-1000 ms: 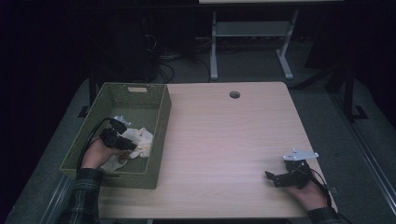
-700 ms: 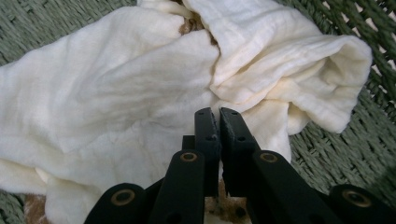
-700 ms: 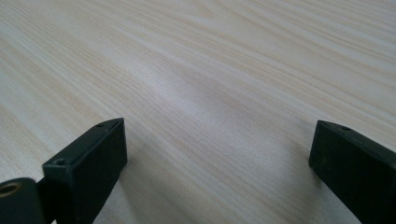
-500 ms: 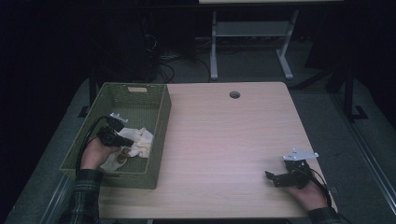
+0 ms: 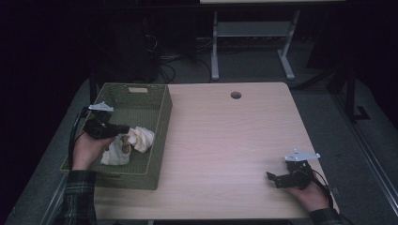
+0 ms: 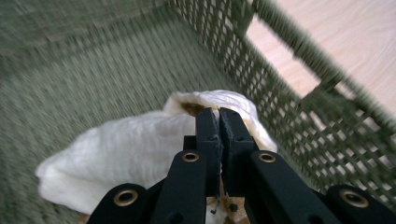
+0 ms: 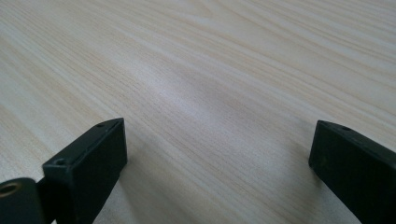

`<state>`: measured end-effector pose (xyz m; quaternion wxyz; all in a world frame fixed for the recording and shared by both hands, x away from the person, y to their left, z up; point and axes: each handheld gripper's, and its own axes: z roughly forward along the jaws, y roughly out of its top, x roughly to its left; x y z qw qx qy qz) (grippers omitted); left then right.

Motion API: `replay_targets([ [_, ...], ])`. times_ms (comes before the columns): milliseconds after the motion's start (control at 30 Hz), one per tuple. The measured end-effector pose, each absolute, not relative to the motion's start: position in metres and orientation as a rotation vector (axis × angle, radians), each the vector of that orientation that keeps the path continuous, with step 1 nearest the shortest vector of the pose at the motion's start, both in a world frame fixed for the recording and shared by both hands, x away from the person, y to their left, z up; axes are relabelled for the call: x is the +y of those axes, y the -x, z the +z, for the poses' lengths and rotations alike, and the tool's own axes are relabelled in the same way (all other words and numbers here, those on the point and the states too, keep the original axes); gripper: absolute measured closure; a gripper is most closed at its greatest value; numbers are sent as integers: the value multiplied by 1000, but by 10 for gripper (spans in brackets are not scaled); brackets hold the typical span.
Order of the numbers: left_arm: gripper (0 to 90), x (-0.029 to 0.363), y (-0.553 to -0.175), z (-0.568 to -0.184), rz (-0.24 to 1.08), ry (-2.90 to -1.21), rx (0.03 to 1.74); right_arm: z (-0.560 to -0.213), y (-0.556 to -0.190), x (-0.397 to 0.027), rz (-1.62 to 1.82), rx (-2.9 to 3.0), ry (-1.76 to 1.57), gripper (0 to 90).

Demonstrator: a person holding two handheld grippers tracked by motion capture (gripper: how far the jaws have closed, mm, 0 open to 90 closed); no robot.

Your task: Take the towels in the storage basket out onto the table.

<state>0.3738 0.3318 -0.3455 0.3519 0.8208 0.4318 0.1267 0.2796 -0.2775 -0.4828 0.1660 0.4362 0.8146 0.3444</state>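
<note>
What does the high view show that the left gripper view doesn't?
The high view alone shows the whole table, both hands and the right gripper resting open on the wood. The left gripper view alone shows, close up, the fingers pinched shut on a fold of the cream cloth. Both show the green basket, the cloth in it and the left gripper.

A light wooden table (image 5: pixel 225 140) with a round hole (image 5: pixel 235 95) near its far edge fills the lower middle of the frame. Around it lies grey floor (image 5: pixel 328 112). At the top, a white metal frame (image 5: pixel 248 42) and tangled cables (image 5: pixel 173 65) stand in deep darkness.
</note>
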Motion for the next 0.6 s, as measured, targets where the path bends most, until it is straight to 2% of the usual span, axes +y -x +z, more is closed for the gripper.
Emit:
replay_targets([
  [600, 871, 324, -368, -268, 497, -1939, 1024, -483, -280, -278, 981, 2319, -1241, 38],
])
